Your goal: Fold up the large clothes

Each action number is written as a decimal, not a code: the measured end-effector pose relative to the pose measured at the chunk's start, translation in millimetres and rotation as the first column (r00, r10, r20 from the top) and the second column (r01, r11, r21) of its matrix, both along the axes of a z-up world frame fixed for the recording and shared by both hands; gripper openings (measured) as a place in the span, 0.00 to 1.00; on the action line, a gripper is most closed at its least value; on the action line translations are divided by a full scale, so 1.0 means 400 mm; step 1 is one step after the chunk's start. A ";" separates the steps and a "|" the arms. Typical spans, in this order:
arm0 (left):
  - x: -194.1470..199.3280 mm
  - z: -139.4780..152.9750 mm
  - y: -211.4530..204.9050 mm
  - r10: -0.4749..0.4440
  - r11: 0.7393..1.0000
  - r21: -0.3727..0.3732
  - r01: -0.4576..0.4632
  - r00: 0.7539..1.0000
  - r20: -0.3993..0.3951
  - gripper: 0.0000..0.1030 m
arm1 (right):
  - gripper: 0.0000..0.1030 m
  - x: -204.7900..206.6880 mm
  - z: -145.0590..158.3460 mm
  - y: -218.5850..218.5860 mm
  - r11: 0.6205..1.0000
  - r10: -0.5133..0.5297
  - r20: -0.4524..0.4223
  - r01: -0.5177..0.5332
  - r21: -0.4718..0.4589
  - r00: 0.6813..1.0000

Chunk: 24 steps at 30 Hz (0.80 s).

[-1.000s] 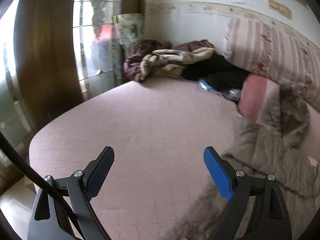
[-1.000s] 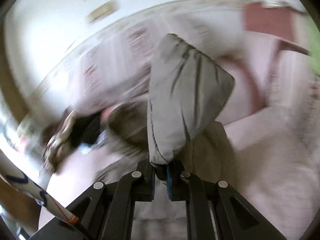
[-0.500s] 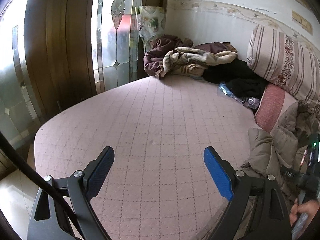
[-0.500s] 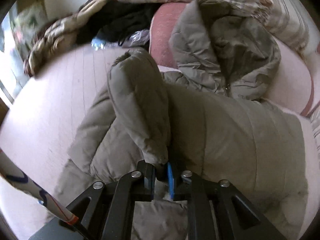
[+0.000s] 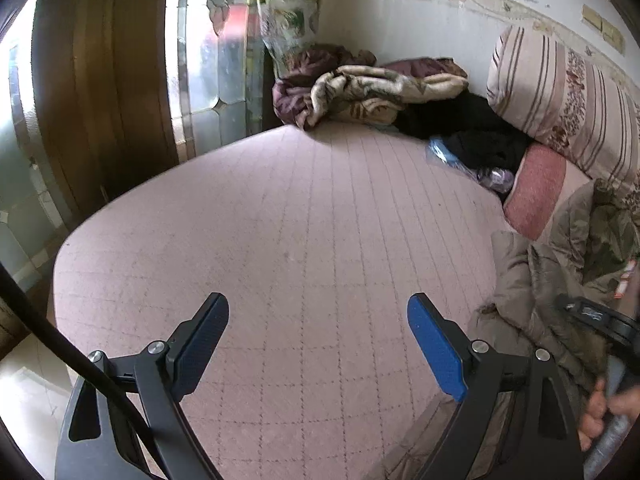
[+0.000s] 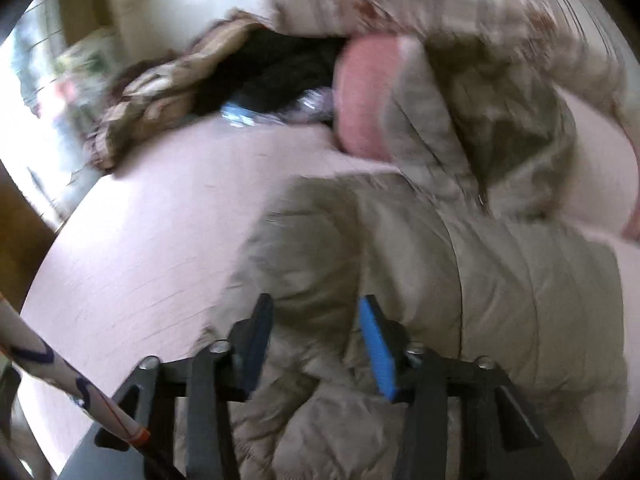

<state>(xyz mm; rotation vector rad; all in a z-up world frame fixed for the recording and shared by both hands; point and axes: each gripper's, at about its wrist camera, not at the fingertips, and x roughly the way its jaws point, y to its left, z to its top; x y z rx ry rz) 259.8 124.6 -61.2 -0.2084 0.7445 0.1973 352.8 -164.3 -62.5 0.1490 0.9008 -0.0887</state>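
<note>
Heap of blankets (image 5: 360,88) and striped pillow (image 5: 560,100) at far side of bed (image 5: 280,220), grey coat (image 6: 460,280) lying on right, left gripper (image 5: 316,344) wide over bare mattress, right gripper (image 6: 316,344) half open, empty, over coat sleeve.

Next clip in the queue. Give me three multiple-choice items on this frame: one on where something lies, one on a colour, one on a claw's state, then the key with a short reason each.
1. Where is the heap of blankets?
A. in the far corner of the bed, by the window
B. under the left claw
C. on the floor

2. What colour is the puffy hooded jacket?
A. bright red
B. grey-beige
C. navy blue

3. How is the right claw?
A. clamped on a sleeve
B. out of sight
C. open, jacket fabric between its fingers but not pinched

Key: 1 A, the heap sits against the wall beside the glass in the left wrist view. 2 B, the quilted fabric is a dull grey-beige in both views. 3 C, the right wrist view shows a clear gap between the blue and black pads.
</note>
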 end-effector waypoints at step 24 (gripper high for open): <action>-0.048 -0.201 -0.117 -0.388 0.922 -0.122 0.369 0.871 -0.302 0.88 | 0.81 -1.031 -0.099 -0.651 0.848 -0.488 -0.199 0.515 0.122 0.850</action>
